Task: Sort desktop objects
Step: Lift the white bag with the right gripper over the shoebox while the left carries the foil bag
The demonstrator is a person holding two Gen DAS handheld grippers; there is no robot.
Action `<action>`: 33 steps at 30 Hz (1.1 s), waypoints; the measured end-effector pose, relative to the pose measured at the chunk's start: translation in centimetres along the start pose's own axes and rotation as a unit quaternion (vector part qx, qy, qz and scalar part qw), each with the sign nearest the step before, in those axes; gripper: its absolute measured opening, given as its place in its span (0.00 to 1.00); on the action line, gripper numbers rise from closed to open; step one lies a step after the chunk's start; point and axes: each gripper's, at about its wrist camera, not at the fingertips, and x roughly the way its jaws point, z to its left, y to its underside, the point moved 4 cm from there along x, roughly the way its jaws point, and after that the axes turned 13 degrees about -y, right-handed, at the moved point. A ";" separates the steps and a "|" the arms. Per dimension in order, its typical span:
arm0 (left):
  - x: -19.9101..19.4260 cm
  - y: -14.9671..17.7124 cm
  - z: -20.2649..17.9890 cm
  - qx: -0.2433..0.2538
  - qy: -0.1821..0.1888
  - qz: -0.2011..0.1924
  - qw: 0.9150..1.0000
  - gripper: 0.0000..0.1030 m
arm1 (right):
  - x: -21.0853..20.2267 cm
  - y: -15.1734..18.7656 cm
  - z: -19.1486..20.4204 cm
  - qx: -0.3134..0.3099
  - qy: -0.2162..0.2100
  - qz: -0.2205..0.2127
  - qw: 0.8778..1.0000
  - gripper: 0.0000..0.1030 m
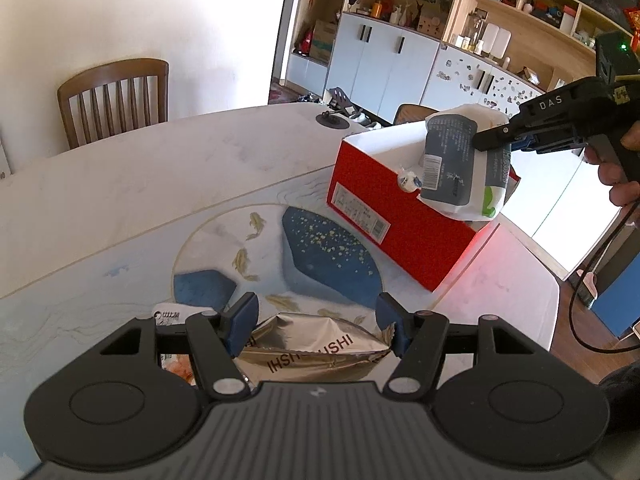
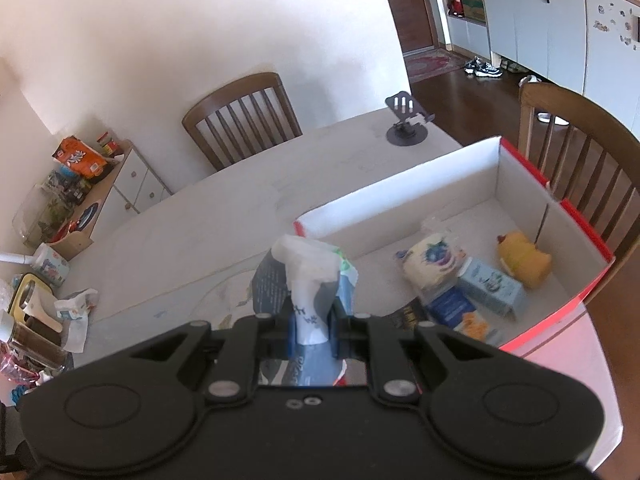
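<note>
My left gripper (image 1: pixel 316 326) is shut on a crumpled silver snack bag (image 1: pixel 312 354), which fills the space between its blue pads (image 1: pixel 240 322) just above the table. A red shoebox (image 1: pixel 404 236) with a white inside stands open at the right. My right gripper (image 1: pixel 494 142) holds a grey, white and green tissue pack (image 1: pixel 452 168) beside the box's near left corner. In the right wrist view the same tissue pack (image 2: pixel 304 276) sticks up from the shut right gripper (image 2: pixel 314 332). Inside the box (image 2: pixel 400 196) lie a yellow plush duck (image 2: pixel 524 260), a small tissue packet (image 2: pixel 434 260) and a pale blue carton (image 2: pixel 490 286).
A round mat with blue patches and fish (image 1: pixel 280 248) lies under my left gripper. A black phone stand (image 2: pixel 406 126) sits at the table's far edge. Wooden chairs (image 2: pixel 244 118) stand behind the table and beside the box (image 2: pixel 580 152). Clutter (image 2: pixel 36 328) crowds the table's left end.
</note>
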 end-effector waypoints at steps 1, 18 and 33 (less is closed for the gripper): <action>0.1 -0.1 -0.2 0.000 -0.001 0.000 1.000 0.62 | -0.1 -0.2 -0.3 0.000 0.001 -0.001 1.000 0.14; 1.7 -3.4 -3.6 -0.013 -0.005 0.000 1.000 0.62 | -0.4 -3.5 -5.9 -0.002 0.014 -0.002 1.000 0.14; 4.0 -7.7 -9.0 0.009 0.004 -0.007 1.000 0.62 | -0.9 -5.3 -10.1 -0.005 0.012 0.013 1.000 0.14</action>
